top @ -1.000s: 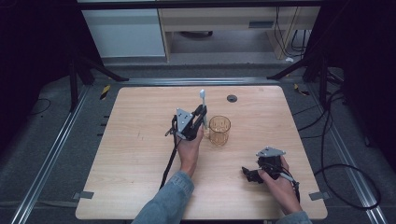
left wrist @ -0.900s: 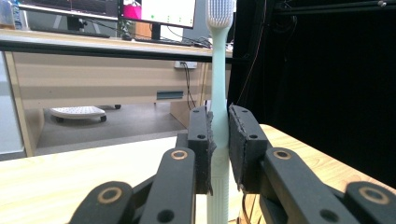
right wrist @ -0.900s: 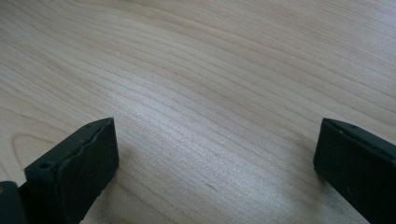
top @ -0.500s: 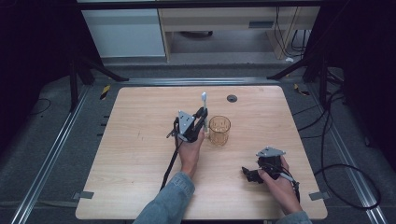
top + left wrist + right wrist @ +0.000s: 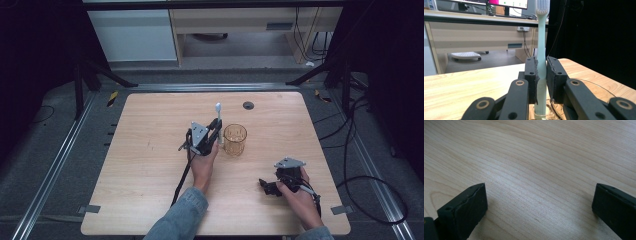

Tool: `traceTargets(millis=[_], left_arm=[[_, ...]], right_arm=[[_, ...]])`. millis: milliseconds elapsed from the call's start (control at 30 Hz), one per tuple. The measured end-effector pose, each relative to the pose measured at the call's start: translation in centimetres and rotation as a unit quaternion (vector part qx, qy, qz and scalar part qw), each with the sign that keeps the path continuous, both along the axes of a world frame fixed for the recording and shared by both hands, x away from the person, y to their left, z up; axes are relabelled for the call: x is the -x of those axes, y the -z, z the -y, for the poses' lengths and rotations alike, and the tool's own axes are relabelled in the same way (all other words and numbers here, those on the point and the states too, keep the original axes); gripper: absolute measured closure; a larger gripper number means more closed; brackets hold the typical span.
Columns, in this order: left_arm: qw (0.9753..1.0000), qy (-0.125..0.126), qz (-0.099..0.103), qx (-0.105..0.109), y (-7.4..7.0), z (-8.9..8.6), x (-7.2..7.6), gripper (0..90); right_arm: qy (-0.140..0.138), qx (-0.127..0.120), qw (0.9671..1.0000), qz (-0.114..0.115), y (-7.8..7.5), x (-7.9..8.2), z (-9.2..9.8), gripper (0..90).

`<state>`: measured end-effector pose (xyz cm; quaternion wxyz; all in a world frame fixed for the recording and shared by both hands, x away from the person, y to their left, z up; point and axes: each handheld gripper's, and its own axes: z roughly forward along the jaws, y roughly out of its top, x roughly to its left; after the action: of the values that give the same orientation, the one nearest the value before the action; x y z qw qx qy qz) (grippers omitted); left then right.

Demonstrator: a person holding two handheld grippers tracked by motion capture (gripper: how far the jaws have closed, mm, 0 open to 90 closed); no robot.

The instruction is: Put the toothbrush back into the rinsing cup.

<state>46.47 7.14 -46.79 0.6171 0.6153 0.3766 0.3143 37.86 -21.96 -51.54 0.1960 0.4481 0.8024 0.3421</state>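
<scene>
A pale mint toothbrush (image 5: 541, 50) stands upright between the pads of my left gripper (image 5: 541, 82), which is shut on its handle, bristle head at the top. From above, the toothbrush (image 5: 218, 117) rises just left of a clear amber-tinted glass cup (image 5: 235, 140), and the left gripper (image 5: 212, 134) hangs beside that cup near the table's middle. The cup's rim (image 5: 594, 86) shows low behind the jaws. My right gripper (image 5: 265, 186) rests near the front right of the wooden table (image 5: 150, 165), open, with bare wood (image 5: 536, 182) between its jaws.
A small dark round grommet (image 5: 248, 105) sits near the table's far edge. Black cables trail from both grippers toward the front. Beyond the table stand a desk, a white cabinet (image 5: 135, 35) and dark frame legs.
The left gripper with the toothbrush has shifted slightly, staying beside the cup. The right gripper has not moved.
</scene>
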Motion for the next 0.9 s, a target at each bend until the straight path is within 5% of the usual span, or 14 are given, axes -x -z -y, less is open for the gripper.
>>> traceTargets(millis=[900], left_arm=[[0.9997, 0.001, -0.006, -0.025, 0.15, -0.12, 0.68, 78.6]], right_arm=[[0.0, 0.0, 1.0, -0.001, 0.0, 0.0, 0.0, 0.4]])
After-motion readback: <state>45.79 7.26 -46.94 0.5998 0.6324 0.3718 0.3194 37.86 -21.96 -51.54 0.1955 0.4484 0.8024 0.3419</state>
